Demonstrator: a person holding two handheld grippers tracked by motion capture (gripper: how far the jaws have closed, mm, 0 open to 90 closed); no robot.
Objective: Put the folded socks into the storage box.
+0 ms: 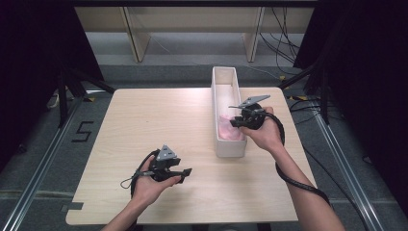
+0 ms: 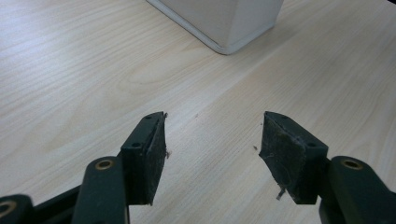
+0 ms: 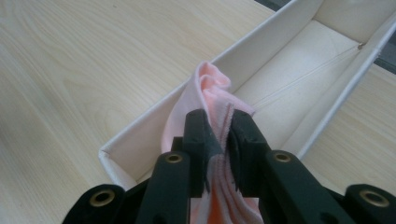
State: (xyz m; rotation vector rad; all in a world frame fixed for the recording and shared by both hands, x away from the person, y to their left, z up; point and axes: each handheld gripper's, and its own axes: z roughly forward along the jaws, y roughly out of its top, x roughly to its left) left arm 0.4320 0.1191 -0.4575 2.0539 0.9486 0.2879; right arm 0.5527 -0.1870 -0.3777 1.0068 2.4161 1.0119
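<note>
Right now: right gripper [image 3: 219, 154] clamped on pink cloth [image 3: 205, 100], low inside white bin [image 3: 140, 128] at its near end — left gripper [image 2: 210, 154] wide open, empty. Risk: letting go too high, cloth draping over rim — or snagging and dragging bin.

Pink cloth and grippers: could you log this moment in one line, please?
right gripper: shut on pink cloth over bin | left gripper: open, empty
</note>
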